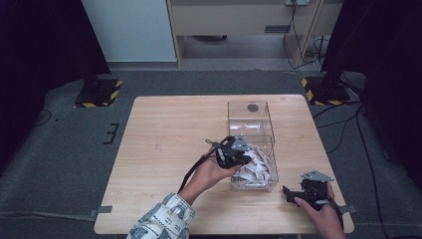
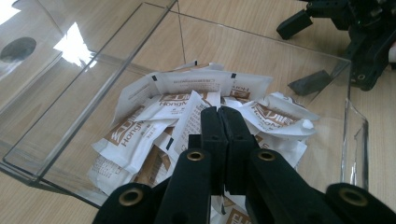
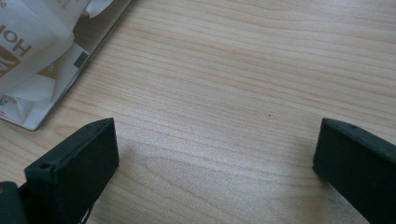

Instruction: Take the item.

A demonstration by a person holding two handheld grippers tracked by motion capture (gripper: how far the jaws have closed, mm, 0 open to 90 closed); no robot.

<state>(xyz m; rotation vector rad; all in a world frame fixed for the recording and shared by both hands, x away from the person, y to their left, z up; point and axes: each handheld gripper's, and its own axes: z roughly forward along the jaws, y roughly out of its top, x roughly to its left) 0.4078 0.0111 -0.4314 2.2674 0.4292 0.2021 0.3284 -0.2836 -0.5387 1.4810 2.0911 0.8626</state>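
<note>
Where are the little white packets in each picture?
High view: the white packets lie piled in the near half of the clear box, right of centre.
Left gripper view: mid-picture, just past the shut left tool.
Right gripper view: top left corner, behind the box wall.
Shared landmark: the wooden table.

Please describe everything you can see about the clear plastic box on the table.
The clear plastic box is a long, open-topped container with thin transparent walls, standing on the wooden table toward its right side. A dark round spot marks its far end. A clear divider crosses it; the far compartment is nearly empty, while the near compartment holds a loose pile of white sachets with brown print. The left gripper reaches into that pile, jaws closed together at a sachet.
</note>
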